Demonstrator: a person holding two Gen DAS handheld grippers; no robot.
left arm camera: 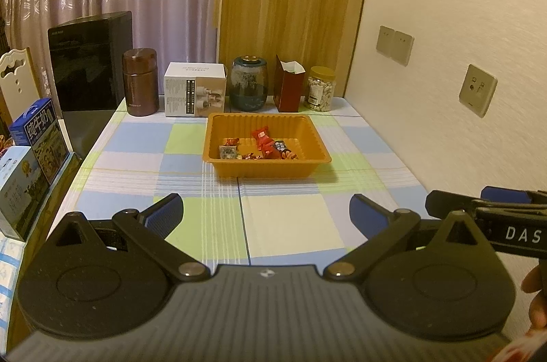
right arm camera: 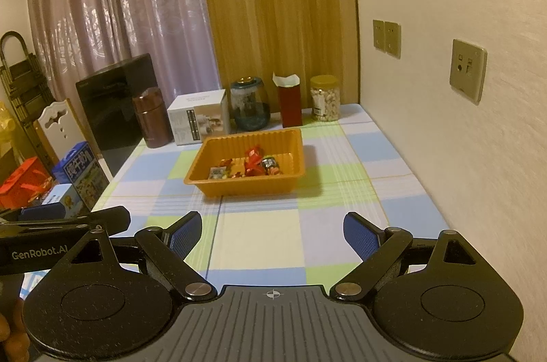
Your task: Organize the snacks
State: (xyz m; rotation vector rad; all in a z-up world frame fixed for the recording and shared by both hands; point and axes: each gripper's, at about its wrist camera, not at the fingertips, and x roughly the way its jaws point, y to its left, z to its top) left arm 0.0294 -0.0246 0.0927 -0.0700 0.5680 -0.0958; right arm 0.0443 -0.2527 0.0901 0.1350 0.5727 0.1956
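Note:
An orange plastic tray point(left arm camera: 309, 156) stands in the middle of the checked table and also shows in the right wrist view point(right arm camera: 218, 184). It holds several small wrapped snacks point(left arm camera: 263, 146), mostly red, seen too in the right wrist view point(right arm camera: 254, 165). My left gripper point(left arm camera: 265, 215) is open and empty, held above the near part of the table, well short of the tray. My right gripper point(right arm camera: 271, 233) is open and empty, at a similar distance. Each gripper shows at the edge of the other's view: the right one point(left arm camera: 485, 201) and the left one point(right arm camera: 68, 218).
Along the table's back edge stand a brown flask point(left arm camera: 140, 83), a white box point(left arm camera: 195, 88), a dark glass jar point(left arm camera: 248, 83), a red carton point(left arm camera: 289, 85) and a jar of nuts point(left arm camera: 320, 88). Milk boxes point(left arm camera: 34, 139) sit at the left. A wall runs along the right.

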